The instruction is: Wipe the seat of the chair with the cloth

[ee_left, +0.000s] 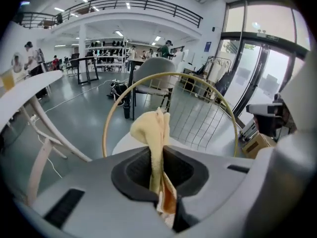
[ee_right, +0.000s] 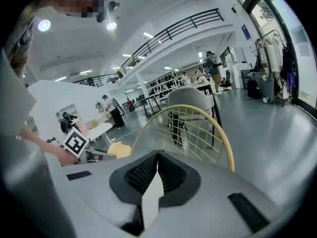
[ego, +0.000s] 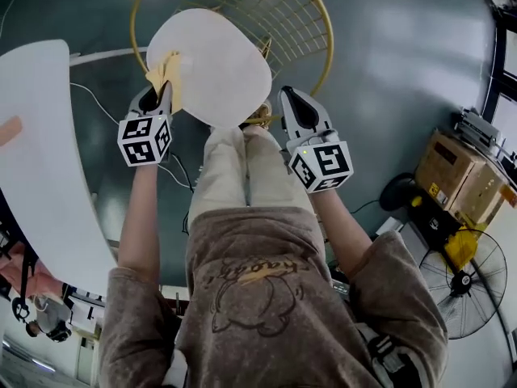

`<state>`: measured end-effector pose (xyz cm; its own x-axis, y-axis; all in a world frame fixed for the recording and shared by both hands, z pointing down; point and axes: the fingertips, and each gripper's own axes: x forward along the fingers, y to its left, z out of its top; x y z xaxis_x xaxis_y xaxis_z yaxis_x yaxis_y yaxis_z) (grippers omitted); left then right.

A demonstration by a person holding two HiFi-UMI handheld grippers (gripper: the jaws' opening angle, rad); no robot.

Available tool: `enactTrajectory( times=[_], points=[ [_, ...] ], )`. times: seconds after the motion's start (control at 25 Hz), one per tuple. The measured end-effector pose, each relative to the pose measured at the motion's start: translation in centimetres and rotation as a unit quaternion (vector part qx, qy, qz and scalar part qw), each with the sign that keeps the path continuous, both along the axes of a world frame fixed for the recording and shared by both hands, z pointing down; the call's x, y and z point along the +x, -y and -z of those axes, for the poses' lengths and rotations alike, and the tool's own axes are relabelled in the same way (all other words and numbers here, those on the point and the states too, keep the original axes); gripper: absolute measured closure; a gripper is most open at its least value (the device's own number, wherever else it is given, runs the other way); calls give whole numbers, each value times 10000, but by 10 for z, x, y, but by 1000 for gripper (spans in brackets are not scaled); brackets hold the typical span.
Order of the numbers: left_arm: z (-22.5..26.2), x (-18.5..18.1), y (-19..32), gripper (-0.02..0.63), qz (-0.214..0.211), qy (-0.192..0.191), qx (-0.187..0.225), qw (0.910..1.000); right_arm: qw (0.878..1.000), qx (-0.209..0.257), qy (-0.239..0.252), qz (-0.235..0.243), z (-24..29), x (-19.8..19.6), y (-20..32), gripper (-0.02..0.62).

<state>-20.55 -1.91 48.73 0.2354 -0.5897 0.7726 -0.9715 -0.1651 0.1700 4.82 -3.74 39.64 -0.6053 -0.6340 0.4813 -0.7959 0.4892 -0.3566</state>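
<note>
Currently on record, largest first: the white table top [ego: 40, 160], curving down the left of the head view and not involved. Next the chair, its yellow wire back [ego: 279, 14] upright beyond a pale oval seat [ego: 222, 67]. That seat is bare apart from the cloth at its left edge, and no smear, wet track or dirt can be read on it, so nothing shows how much has been wiped. Then the person, close against the seat's near edge, with pale trousers [ego: 242, 176] touching it or just short of it; which one cannot be told. To the right, a cardboard box [ego: 452, 176] and a floor fan [ego: 468, 285], both well apart from the chair. Then the right gripper [ego: 288, 95], held beside the seat's near right edge, jaws pressed together with nothing between them; idle. Then the left gripper [ego: 157, 94], at the seat's left edge, jaws pinching the cloth [ego: 166, 69], a yellow rag bunched into a fold that stands up past the jaw tips and overlaps the seat's rim. Whether it presses on the surface cannot be settled from either view. Status, as a judgement: pick-up is done and the cloth is at the seat, with wiping at its start or at one end of a stroke. Remaining are strokes across the broad middle and right of the seat, cloth laid down flat.
</note>
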Motion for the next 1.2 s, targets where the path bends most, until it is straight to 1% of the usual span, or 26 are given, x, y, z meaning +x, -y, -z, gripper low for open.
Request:
enactTrajectory(
  times=[0.08, 0.2, 0.36, 0.44, 0.52, 0.64, 0.72, 0.84, 0.96, 1.04, 1.2],
  points=[
    [21, 16, -4, 555, 26, -57, 73, 10000, 10000, -2, 20, 26, 11, 6, 0, 569],
    [58, 38, -5, 555, -73, -170, 240, 9995, 10000, 36, -22, 72, 28, 8, 1, 569],
    [115, 59, -3, 555, 13, -465, 611, 9970, 9995, 213, 13, 246, 60, 6, 3, 569],
    [140, 65, -5, 555, 31, -536, 813, 9952, 9988, 323, 58, 353, 76, 3, 3, 569],
    [164, 63, -7, 555, 70, -599, 981, 9933, 9980, 444, 98, 447, 95, -5, 3, 569],
    [199, 57, -14, 555, 161, -809, 1161, 9898, 9964, 599, 136, 581, 121, -17, 1, 569],
    [217, 55, -18, 555, 163, -859, 1286, 9878, 9953, 698, 167, 643, 135, -20, 1, 569],
    [243, 48, -18, 555, 202, -912, 1524, 9839, 9938, 907, 212, 613, 158, -20, 7, 569],
    [261, 38, -20, 554, 282, -1012, 1705, 9797, 9927, 1079, 297, 456, 179, -16, 13, 569],
    [270, 34, -21, 555, 329, -1013, 1791, 9780, 9914, 1194, 299, 438, 188, -12, 14, 569],
    [283, 34, -23, 555, 269, -1000, 1929, 9757, 9870, 1443, 205, 673, 202, -15, 13, 569]
  ],
)
